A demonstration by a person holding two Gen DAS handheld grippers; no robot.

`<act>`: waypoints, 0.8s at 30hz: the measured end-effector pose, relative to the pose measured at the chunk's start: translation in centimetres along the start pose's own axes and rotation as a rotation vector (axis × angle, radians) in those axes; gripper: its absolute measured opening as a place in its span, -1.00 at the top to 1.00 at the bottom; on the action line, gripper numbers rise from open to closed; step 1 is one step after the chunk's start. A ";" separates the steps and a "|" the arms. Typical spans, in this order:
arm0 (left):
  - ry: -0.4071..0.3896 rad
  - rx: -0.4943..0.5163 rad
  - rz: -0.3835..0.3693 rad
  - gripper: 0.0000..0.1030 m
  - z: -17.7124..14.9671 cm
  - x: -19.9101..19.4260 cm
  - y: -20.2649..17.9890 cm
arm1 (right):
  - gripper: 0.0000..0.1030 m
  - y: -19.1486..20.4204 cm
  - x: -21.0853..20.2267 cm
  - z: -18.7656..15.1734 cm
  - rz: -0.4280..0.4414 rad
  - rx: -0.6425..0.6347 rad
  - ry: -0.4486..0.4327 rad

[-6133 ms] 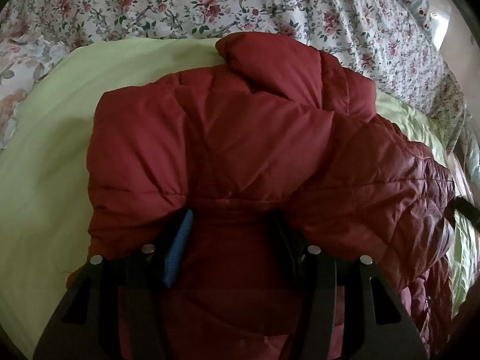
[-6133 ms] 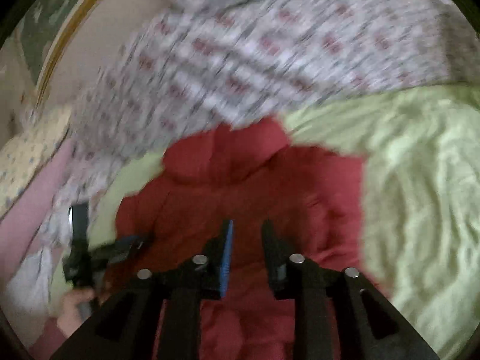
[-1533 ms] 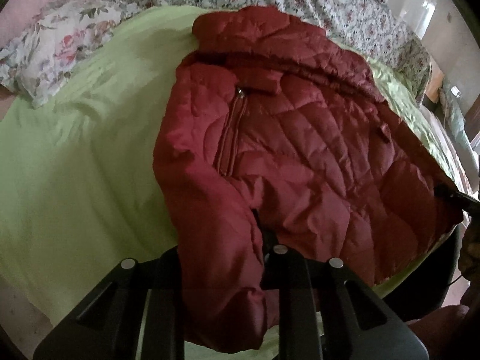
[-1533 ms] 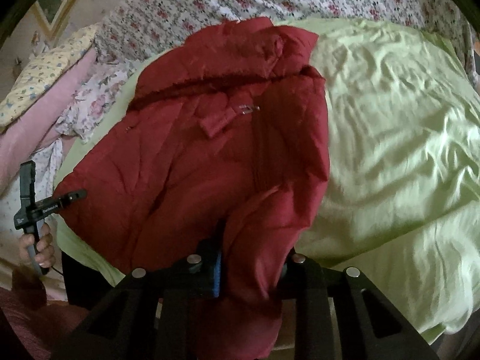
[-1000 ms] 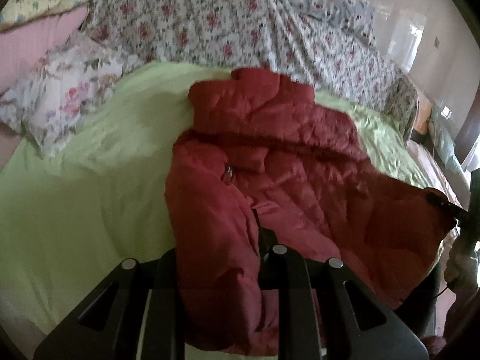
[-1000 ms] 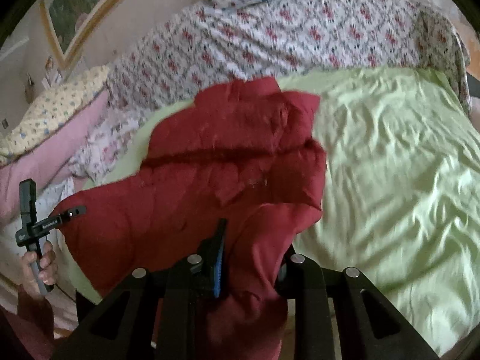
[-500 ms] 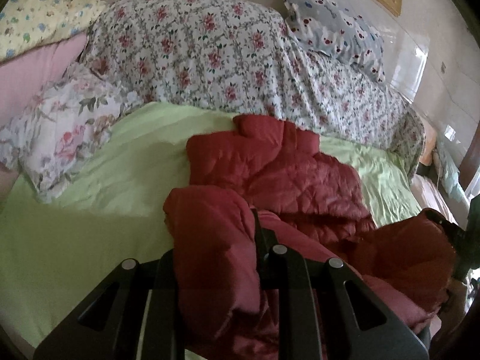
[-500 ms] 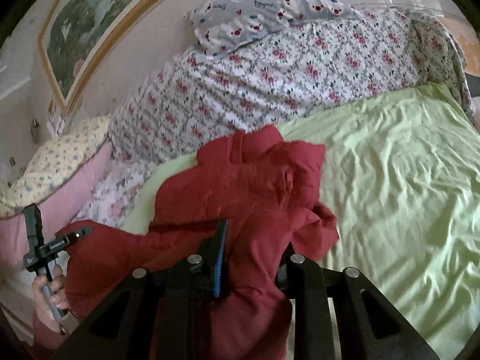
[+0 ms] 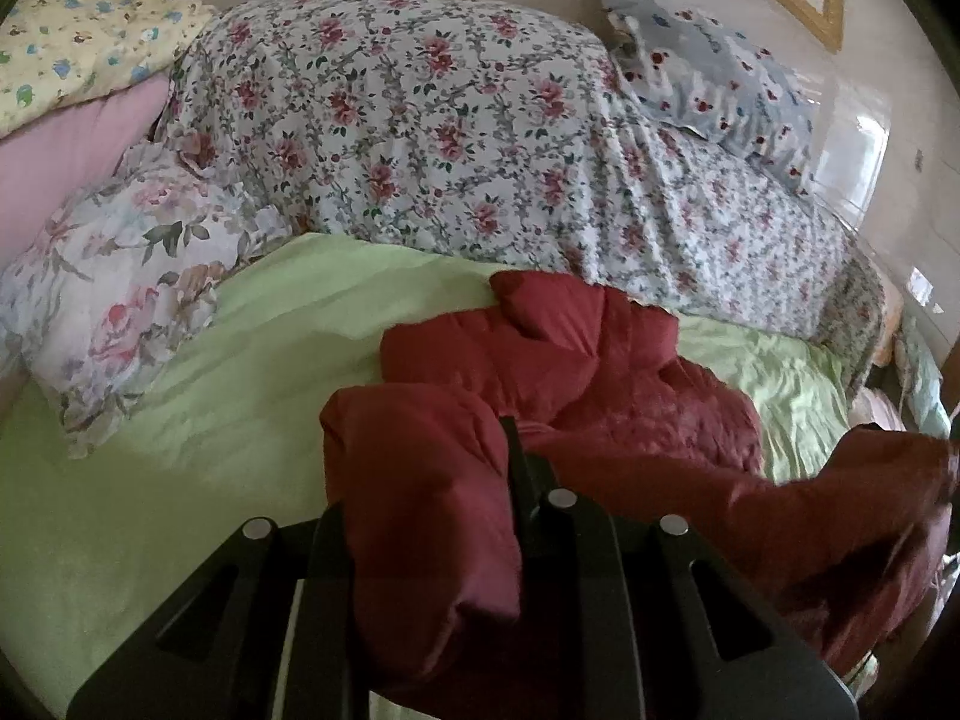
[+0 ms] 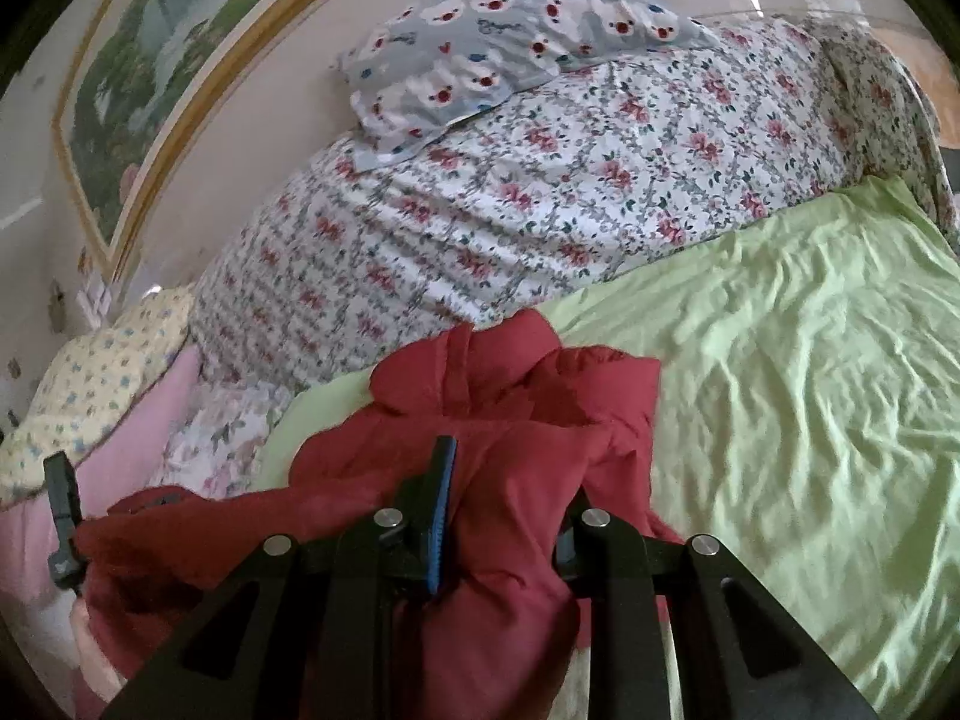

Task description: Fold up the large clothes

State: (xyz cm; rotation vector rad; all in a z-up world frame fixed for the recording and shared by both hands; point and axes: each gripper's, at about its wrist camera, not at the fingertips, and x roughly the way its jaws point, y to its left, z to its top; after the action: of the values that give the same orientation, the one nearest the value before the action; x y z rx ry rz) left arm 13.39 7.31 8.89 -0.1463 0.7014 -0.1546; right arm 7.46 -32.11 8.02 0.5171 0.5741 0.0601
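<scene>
A dark red quilted puffer jacket lies on a light green bed sheet, its collar end toward the floral bedding. My left gripper is shut on a thick bunch of the jacket's near edge and holds it raised. My right gripper is shut on the other near corner of the jacket, also raised, with the blue pad of one finger showing. The near half of the jacket sags between the two grippers. The left gripper also shows in the right wrist view.
A big floral duvet is piled along the back of the bed, with a grey patterned pillow on top. A floral pillow and pink and yellow bedding lie at the left. A framed picture hangs on the wall.
Both grippers have lifted the jacket's near edge off the sheet and carried it up and toward the collar end. The jacket has gone from flat to bunched and partly doubled over.
</scene>
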 end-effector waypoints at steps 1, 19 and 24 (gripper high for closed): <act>-0.001 -0.006 0.005 0.65 0.5 0.7 0.0 | 0.56 -0.2 0.5 0.4 -0.006 0.013 -0.005; 0.076 -0.024 0.140 0.64 5.7 15.5 0.3 | 0.54 -5.6 11.6 3.8 -0.151 0.129 0.014; 0.095 -0.026 0.158 0.60 5.9 19.3 0.6 | 0.53 -6.6 14.5 4.2 -0.177 0.129 0.015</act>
State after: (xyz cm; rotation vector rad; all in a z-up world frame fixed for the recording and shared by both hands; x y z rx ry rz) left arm 31.82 4.71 1.07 -0.1085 0.8071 -0.0014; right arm 21.31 -36.90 0.50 0.5888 0.6390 -0.1424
